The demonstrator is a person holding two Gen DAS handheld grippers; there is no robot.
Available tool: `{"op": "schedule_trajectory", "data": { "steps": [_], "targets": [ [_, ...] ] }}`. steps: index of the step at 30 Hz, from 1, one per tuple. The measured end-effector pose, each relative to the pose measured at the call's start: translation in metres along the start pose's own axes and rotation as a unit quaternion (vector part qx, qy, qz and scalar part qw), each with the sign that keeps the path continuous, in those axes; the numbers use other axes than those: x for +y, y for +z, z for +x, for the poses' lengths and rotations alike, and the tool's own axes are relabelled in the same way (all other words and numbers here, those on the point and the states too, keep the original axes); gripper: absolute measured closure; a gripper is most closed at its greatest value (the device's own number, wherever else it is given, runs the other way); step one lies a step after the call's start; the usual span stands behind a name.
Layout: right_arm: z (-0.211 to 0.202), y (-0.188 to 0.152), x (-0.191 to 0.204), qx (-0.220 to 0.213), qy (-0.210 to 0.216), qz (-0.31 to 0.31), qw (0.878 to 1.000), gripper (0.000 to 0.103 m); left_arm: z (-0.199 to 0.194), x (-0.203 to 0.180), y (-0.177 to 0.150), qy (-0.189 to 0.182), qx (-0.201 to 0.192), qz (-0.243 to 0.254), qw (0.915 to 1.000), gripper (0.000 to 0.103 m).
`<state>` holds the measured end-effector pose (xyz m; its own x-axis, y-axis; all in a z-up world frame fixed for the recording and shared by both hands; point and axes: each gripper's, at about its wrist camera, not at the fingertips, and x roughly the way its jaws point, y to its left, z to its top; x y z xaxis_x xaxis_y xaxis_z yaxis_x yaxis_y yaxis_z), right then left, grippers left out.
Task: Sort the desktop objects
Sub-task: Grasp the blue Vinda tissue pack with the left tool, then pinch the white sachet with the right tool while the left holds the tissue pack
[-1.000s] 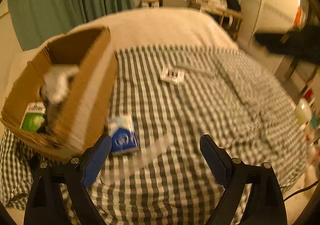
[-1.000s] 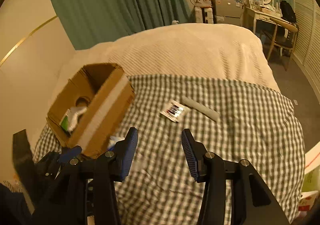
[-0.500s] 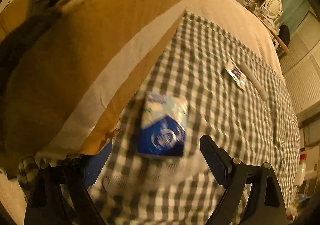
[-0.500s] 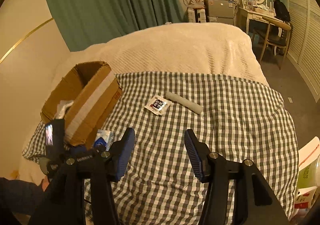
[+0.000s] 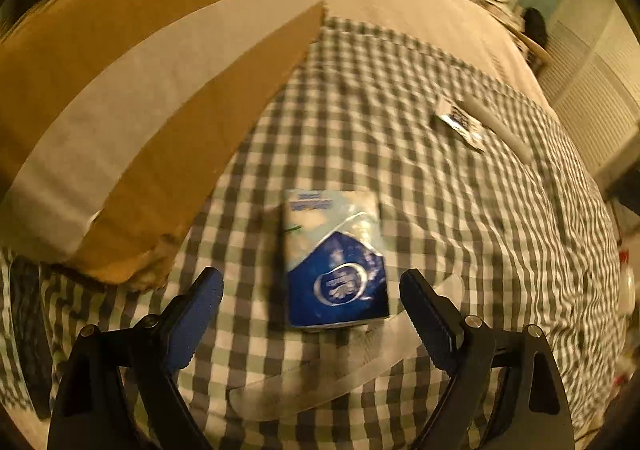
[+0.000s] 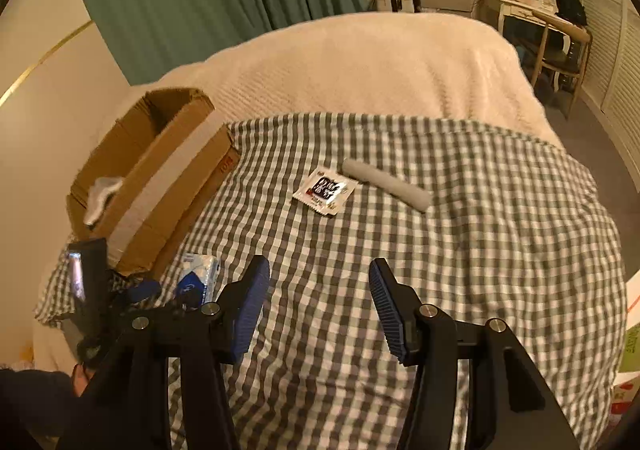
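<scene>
Left wrist view: cardboard box [image 5: 132, 89] occupies the far left; the blue tissue pack [image 5: 334, 258] lies flat on the checked cloth [image 5: 460, 230], just right of the box's near corner. Left gripper [image 5: 310, 292] is spread wide, fingers flanking the pack's near end without contact. The pack appears light, soft and film-wrapped, likely slippery; grip across its long sides at mid-length. Right gripper [image 6: 318, 300] hangs spread and empty, with a sachet [image 6: 324, 189] and a grey tube [image 6: 386, 184] lying farther away.

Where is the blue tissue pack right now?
The blue tissue pack lies on the checkered blanket, between the open left gripper fingers, just right of the cardboard box.
</scene>
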<state>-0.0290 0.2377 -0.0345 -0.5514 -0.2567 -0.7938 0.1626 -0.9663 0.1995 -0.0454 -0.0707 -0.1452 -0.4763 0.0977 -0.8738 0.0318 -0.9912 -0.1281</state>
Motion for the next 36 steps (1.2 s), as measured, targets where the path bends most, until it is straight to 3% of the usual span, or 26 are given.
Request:
{"op": "schedule_trajectory", "data": {
  "steps": [2, 4, 5, 9, 11, 15, 20, 27, 28, 31, 34, 35, 36],
  "targets": [
    [0.017, -0.002, 0.006, 0.011, 0.0, -0.009, 1.0, 0.051, 0.003, -0.007, 0.0, 0.002, -0.005, 0.023, 0.9997, 0.011],
    [0.035, -0.002, 0.009, 0.021, -0.003, -0.012, 1.0, 0.051, 0.01, -0.012, 0.001, 0.004, 0.0, 0.045, 0.999, 0.03],
    [0.043, -0.002, 0.01, 0.023, -0.003, -0.014, 1.0, 0.051, 0.014, -0.012, 0.003, 0.003, 0.006, 0.049, 0.9988, 0.049],
    [0.073, 0.004, 0.003, 0.027, -0.003, 0.002, 1.0, 0.051, 0.019, -0.01, 0.006, -0.01, 0.005, 0.057, 0.9983, 0.049],
    [0.089, 0.011, -0.001, 0.032, -0.003, 0.02, 0.999, 0.044, 0.019, -0.005, 0.012, -0.014, -0.006, 0.064, 0.9978, 0.049],
    [0.122, 0.026, -0.002, 0.029, -0.008, 0.034, 0.999, 0.04, 0.018, -0.009, 0.028, -0.019, -0.025, 0.07, 0.9971, 0.049],
    [0.158, 0.049, 0.011, 0.02, -0.035, 0.01, 0.999, 0.022, 0.036, -0.014, 0.048, -0.022, -0.033, 0.059, 0.9974, 0.049],
    [0.206, 0.065, 0.006, 0.054, -0.09, -0.005, 0.994, 0.018, 0.045, -0.013, 0.049, -0.022, -0.031, 0.058, 0.9976, 0.049],
    [0.21, 0.065, 0.004, 0.061, -0.094, -0.005, 0.994, 0.021, 0.045, -0.014, 0.049, -0.02, -0.031, 0.059, 0.9975, 0.049],
    [0.207, 0.063, -0.002, 0.057, -0.095, -0.009, 0.994, 0.053, 0.044, -0.014, 0.049, -0.016, -0.03, 0.056, 0.9979, 0.049],
    [0.197, 0.064, -0.008, 0.051, -0.083, -0.014, 0.995, 0.073, 0.043, -0.018, 0.051, -0.012, -0.031, 0.052, 0.9981, 0.049],
    [0.192, 0.063, -0.009, 0.048, -0.077, -0.015, 0.996, 0.089, 0.041, -0.019, 0.051, -0.011, -0.033, 0.051, 0.9981, 0.049],
    [0.186, 0.063, -0.01, 0.044, -0.068, -0.016, 0.997, 0.089, 0.04, -0.02, 0.052, -0.01, -0.035, 0.051, 0.9981, 0.049]
  ]
}}
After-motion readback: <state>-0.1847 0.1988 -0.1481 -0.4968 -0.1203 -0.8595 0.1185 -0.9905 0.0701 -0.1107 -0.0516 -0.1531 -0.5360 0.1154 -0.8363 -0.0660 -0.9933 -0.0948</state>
